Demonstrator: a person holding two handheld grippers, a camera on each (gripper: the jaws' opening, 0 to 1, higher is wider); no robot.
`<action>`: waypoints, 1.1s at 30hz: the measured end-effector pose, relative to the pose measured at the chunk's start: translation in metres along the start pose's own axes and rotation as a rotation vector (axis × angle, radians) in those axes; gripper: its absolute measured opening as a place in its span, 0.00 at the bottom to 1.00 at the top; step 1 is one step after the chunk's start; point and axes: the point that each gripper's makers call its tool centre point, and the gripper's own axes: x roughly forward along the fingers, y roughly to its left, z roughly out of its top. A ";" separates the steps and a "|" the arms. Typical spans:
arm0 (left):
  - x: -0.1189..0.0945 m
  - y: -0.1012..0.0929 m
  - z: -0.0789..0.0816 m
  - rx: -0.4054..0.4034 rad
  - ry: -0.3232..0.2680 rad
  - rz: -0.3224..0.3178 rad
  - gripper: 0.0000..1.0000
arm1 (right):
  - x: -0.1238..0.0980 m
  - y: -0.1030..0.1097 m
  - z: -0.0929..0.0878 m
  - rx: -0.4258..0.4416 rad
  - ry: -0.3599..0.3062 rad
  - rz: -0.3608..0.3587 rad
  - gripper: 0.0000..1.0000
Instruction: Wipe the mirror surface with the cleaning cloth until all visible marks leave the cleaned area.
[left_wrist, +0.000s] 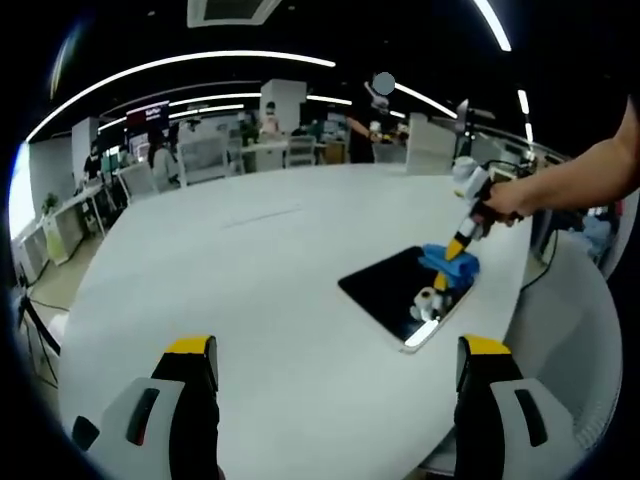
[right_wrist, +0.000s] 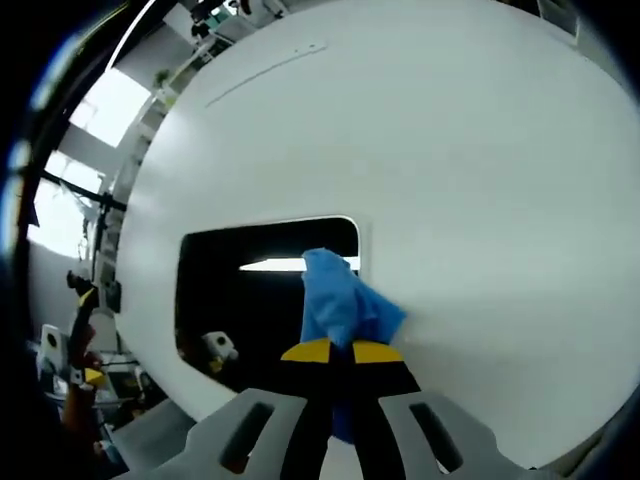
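The right claw (right_wrist: 336, 352) is clenched on the blue cleaning cloth (right_wrist: 340, 300), pressed at the mirror (right_wrist: 240, 290) edge right of centre on the white desk (right_wrist: 480, 200). The left claw (left_wrist: 335, 365) hangs released at the frame's bottom, holding nothing, so the unsteadied mirror may slide under a hard stroke; it seems near the desk edge, though fisheye distortion clouds that.

No legible text or labels anywhere.

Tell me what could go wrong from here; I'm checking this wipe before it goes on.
1. The blue cloth held by the right hand-held gripper sits at the mirror's edge, partly over the white table, so strokes may miss the glass.
2. The mirror lies near the table's rim in the left gripper view; a hard push might slide it off.
3. The left hand-held gripper hangs open, away from the mirror, so nothing steadies it.
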 end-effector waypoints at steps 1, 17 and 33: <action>0.000 0.000 0.001 0.000 -0.002 -0.001 0.99 | 0.000 0.000 0.000 -0.002 -0.001 0.001 0.00; -0.005 0.008 -0.001 0.003 0.005 -0.001 0.99 | -0.004 -0.002 -0.004 -0.011 0.006 -0.042 0.00; -0.012 0.012 0.000 0.003 -0.002 -0.003 0.99 | -0.005 -0.002 -0.007 0.000 -0.013 -0.046 0.00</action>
